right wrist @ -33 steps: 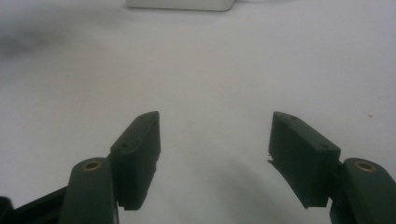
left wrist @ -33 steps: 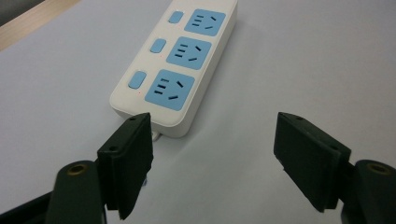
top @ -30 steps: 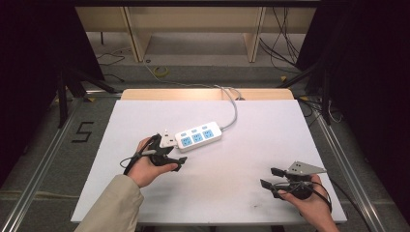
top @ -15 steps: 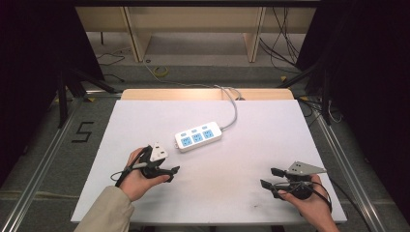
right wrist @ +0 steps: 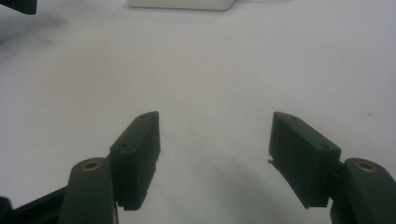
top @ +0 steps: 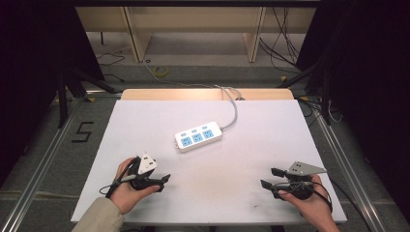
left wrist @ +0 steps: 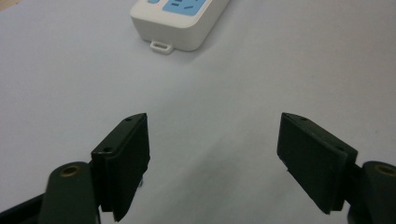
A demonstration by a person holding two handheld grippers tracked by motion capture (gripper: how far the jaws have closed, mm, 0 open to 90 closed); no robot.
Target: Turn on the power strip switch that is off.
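Centrally on the white table (top: 145, 125) lies a white power strip (top: 198, 137) with three blue sockets, bare surface all around it. Near the front edge, the left gripper (top: 163, 180) and right gripper (top: 267, 178) rest wide open, holding nothing.

The white table (top: 241, 125) is bright under a light above — all around is dark, close-up views blurry.
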